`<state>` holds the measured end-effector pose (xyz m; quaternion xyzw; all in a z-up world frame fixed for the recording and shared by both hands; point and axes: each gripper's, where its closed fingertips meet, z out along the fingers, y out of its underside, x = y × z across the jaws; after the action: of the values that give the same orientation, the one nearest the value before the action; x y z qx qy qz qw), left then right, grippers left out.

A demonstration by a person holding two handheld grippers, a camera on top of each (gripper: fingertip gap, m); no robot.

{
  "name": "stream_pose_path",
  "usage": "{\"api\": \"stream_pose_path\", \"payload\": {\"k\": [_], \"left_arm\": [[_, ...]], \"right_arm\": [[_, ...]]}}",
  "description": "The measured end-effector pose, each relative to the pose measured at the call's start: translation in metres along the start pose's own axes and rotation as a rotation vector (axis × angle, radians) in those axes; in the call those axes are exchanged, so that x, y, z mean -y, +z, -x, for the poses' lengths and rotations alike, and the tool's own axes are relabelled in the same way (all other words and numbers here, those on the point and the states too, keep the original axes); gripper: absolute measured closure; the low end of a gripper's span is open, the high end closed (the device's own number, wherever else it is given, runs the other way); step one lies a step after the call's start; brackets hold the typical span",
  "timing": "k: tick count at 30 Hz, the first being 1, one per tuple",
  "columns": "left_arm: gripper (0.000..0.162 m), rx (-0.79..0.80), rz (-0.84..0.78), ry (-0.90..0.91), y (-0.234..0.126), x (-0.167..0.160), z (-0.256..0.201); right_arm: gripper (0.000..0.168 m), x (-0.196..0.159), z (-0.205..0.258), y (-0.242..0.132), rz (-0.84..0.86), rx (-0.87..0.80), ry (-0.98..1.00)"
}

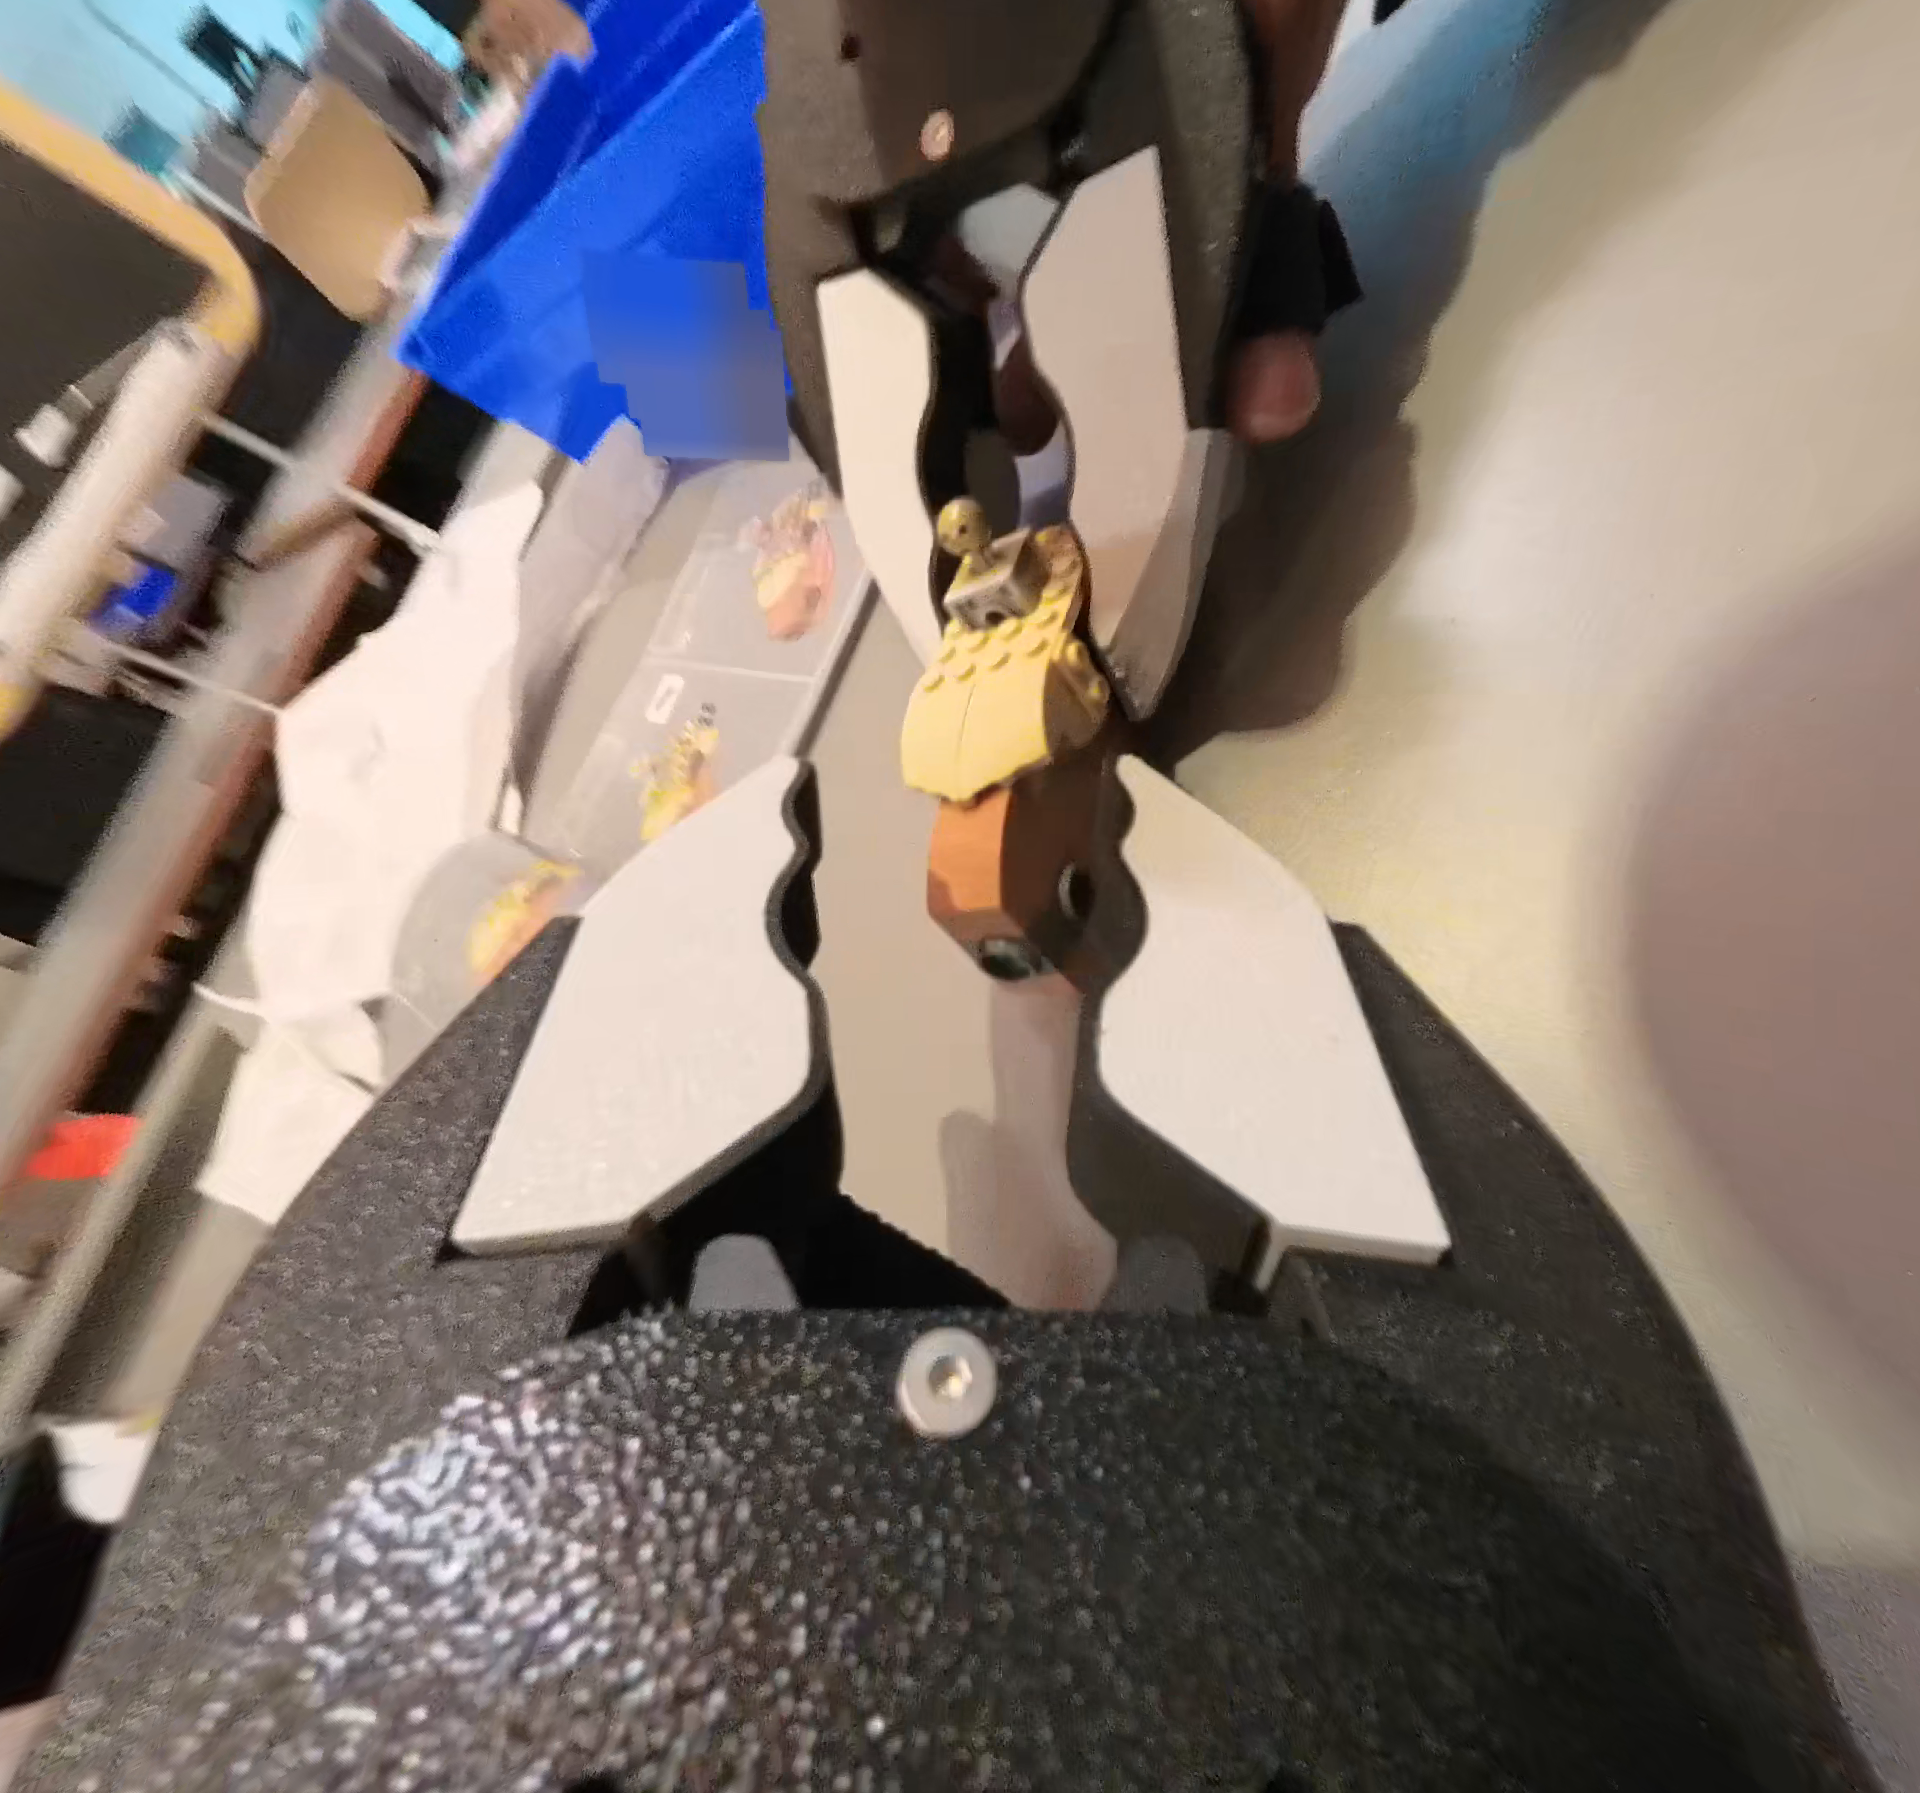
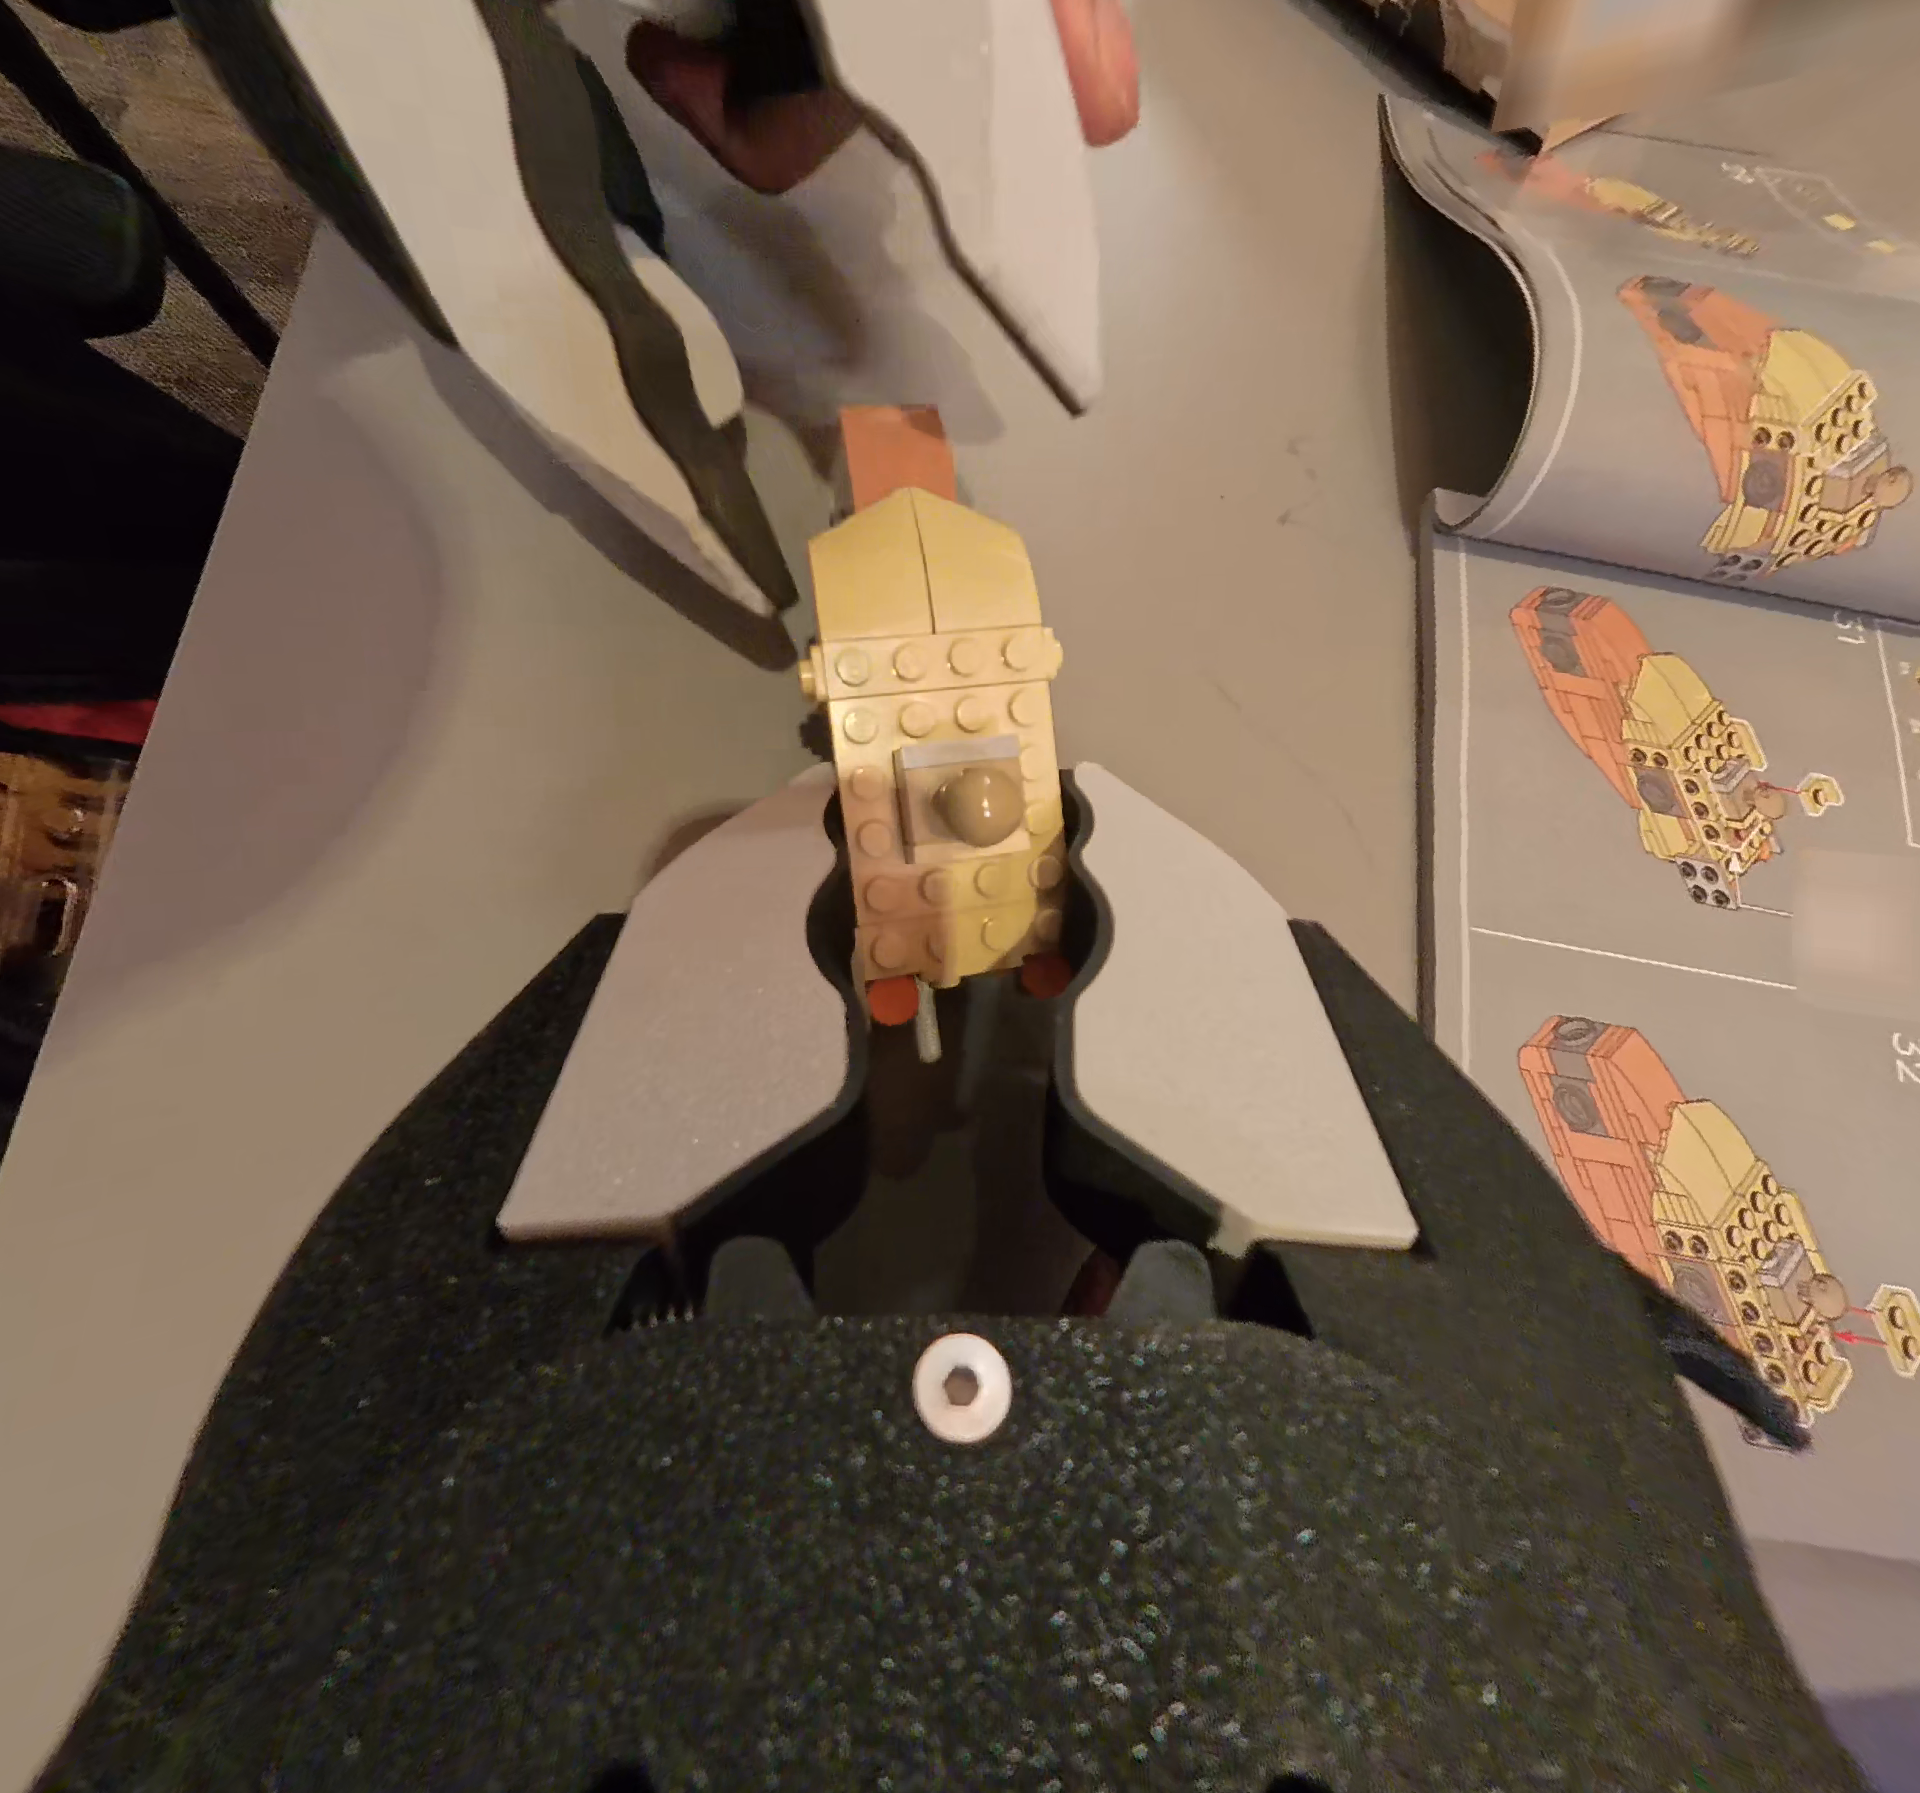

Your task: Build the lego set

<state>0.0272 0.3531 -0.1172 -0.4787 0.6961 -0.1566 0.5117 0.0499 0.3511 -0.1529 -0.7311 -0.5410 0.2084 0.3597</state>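
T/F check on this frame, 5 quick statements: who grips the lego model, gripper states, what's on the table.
1. The right gripper is shut on the lego model. True.
2. The left gripper is clamped on the model's tan end. False: its jaws are open, with only the brown end between its fingers.
3. An open instruction booklet lies on the grey table, off to the right in the right wrist view. True.
4. The model is all red. False: it is tan with a brown end.
5. A round-headed tan piece sits on the model's studded face. True.
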Motion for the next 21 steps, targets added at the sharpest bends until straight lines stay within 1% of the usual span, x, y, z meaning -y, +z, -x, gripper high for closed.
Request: {"api": "stream_pose_path", "payload": {"k": [3, 5, 9, 11, 13, 16, 18, 21], "left_arm": [[0.112, -0.090, 0.045, -0.154, -0.001, -0.012, -0.003], [0.113, -0.169, 0.071, -0.224, 0.001, -0.019, -0.010], [0.123, -0.282, 0.134, -0.283, 0.008, -0.028, -0.019], [0.137, -0.344, 0.163, -0.300, 0.011, -0.031, -0.024], [0.139, -0.394, 0.154, -0.348, 0.012, -0.029, -0.024], [0.139, -0.463, 0.158, -0.480, 0.013, -0.028, -0.025], [0.139, -0.505, 0.146, -0.601, 0.013, -0.025, -0.025], [0.139, -0.532, 0.085, -0.777, 0.013, -0.018, -0.015]], "right_arm": [[0.132, 0.000, 0.000, 0.000, 0.000, 0.010, 0.004], [0.132, 0.000, 0.000, 0.001, 0.003, 0.016, 0.003], [0.132, 0.001, 0.001, 0.001, 0.000, 0.033, 0.003], [0.132, 0.001, 0.001, 0.002, -0.002, 0.044, 0.002], [0.133, 0.001, 0.000, 0.002, -0.003, 0.047, 0.004], [0.133, 0.002, -0.004, 0.001, -0.017, 0.037, 0.018], [0.128, 0.002, -0.007, 0.000, -0.017, 0.011, 0.002], [0.109, 0.000, -0.017, -0.006, -0.013, -0.050, -0.029]]}}
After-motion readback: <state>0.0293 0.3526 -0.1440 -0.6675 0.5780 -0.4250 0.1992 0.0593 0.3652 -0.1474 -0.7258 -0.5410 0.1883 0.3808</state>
